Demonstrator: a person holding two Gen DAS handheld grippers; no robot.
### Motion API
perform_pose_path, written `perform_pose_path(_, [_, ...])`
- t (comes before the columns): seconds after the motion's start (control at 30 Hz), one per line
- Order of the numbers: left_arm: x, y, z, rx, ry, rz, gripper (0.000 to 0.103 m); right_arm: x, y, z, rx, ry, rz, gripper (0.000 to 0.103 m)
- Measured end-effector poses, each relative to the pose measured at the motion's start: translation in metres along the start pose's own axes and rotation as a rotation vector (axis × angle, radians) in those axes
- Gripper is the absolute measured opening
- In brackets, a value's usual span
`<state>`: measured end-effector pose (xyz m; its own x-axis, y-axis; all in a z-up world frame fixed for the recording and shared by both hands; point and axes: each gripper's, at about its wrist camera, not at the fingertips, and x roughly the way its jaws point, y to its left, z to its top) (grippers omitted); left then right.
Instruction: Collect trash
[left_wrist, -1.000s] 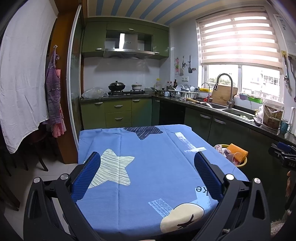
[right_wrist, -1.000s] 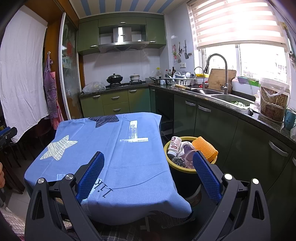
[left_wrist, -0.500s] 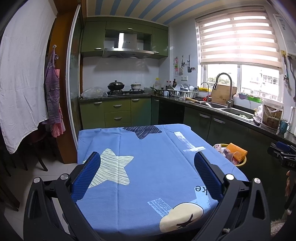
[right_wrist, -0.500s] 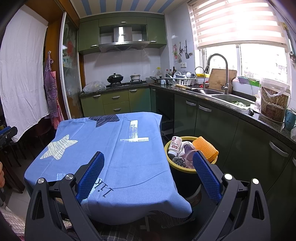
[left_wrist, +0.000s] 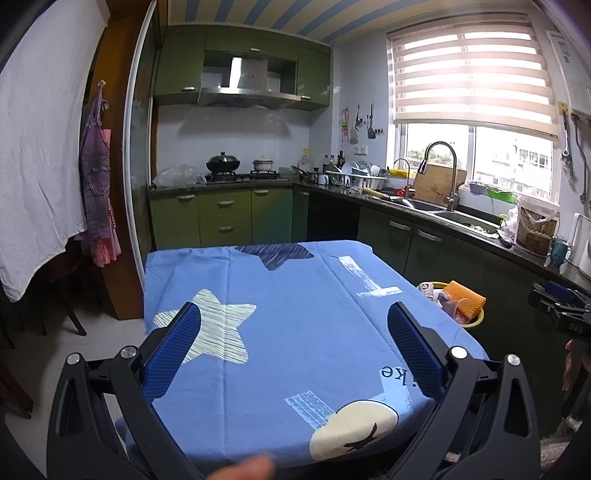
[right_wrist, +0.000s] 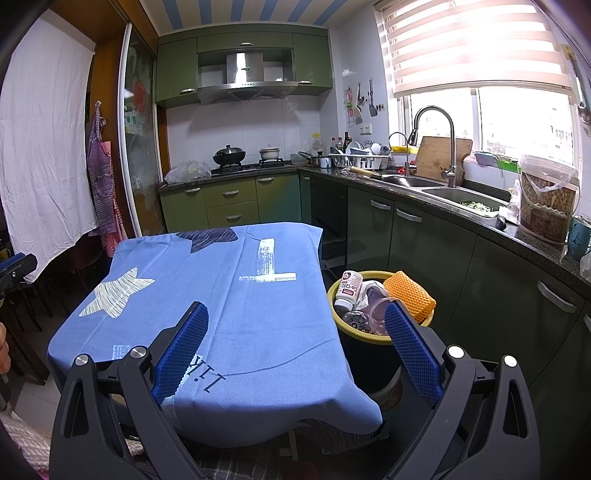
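Trash already fills the yellow-rimmed bin (right_wrist: 380, 291) beside the bare blue-clothed table (right_wrist: 236, 317), so your left tongs (left_wrist: 295, 350) and right tongs (right_wrist: 295, 347), both spread wide and empty, look done collecting; next, scan for strays.

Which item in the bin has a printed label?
The white bottle at the left rim of the yellow bin; the orange foam net and clear plastic pieces show no label.

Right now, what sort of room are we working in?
A home kitchen, by the look of it: a gas stove with a wok under a range hood, a sink below the window, and a table beside a full trash bin.
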<state>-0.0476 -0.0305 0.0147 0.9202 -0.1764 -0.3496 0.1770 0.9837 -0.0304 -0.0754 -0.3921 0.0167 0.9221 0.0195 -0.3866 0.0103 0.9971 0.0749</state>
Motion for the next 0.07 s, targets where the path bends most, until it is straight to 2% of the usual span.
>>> perform_pose_path(0.07, [0.0019,0.0011,0.0003,-0.001,0.005,0.002,0.096,0.0008,-0.0009,-0.0015,0.000,0.002,0.001,0.095])
